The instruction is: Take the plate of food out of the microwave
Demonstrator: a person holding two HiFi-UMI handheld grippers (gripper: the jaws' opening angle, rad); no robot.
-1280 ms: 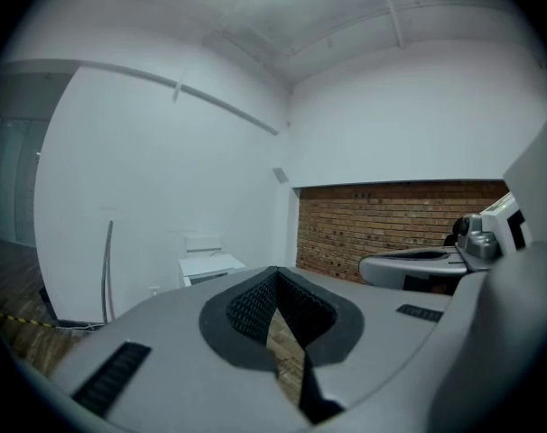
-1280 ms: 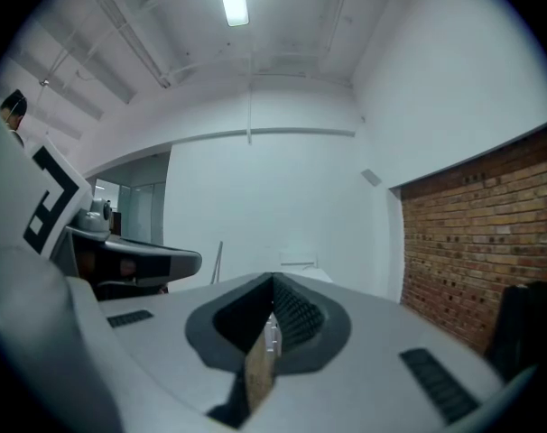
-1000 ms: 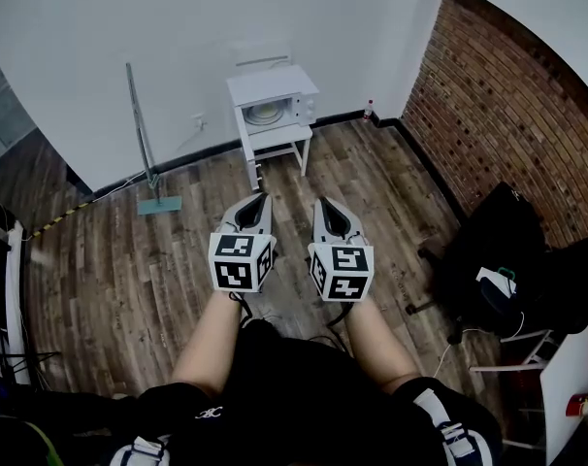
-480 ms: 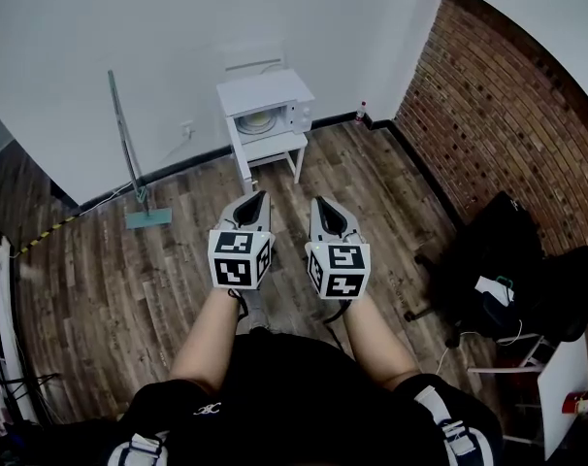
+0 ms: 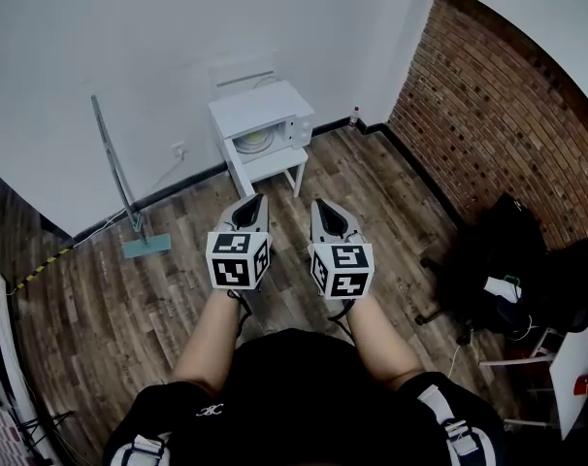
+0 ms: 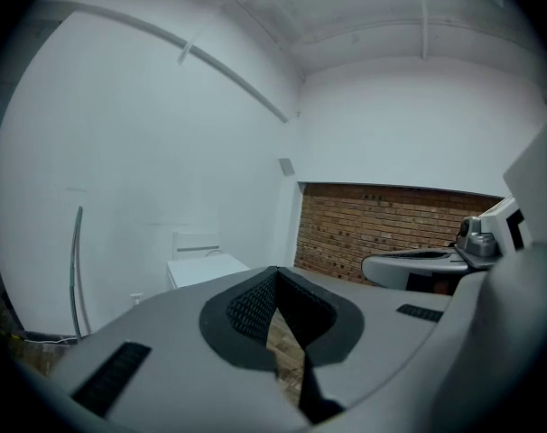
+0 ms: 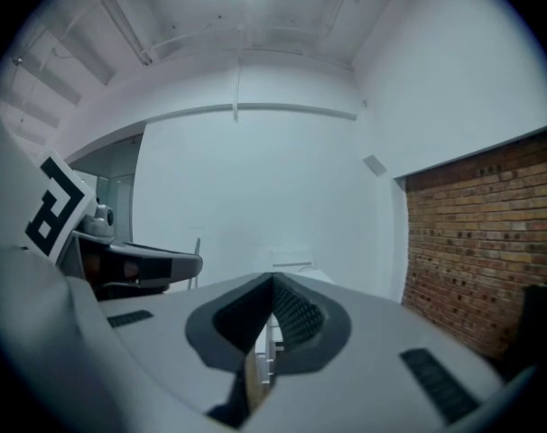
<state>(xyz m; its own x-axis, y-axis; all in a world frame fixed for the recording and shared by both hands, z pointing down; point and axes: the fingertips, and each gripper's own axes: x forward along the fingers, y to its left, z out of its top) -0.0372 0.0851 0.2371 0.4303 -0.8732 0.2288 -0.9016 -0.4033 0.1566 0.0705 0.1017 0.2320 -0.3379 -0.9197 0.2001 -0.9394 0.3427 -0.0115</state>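
Note:
A white microwave [image 5: 258,113] stands on a small white table [image 5: 271,167] against the far wall. Its door is open and a pale plate [image 5: 254,141] shows inside. My left gripper [image 5: 257,198] and right gripper [image 5: 321,204] are held side by side over the wooden floor, well short of the microwave, both pointing toward it. Both are shut, with nothing between the jaws. In the left gripper view the left gripper [image 6: 275,276] has its tips together, and the microwave's top [image 6: 204,268] shows beyond. The right gripper [image 7: 272,284] looks the same in its own view.
A long-handled mop [image 5: 118,183] leans on the wall left of the microwave. A brick wall [image 5: 488,105] runs along the right. A black chair piled with bags [image 5: 503,270] stands at the right. A small bottle [image 5: 353,116] sits in the far corner.
The microwave has drifted a little left and down in the head view and looks slightly nearer. Both grippers keep the same pose, shut.

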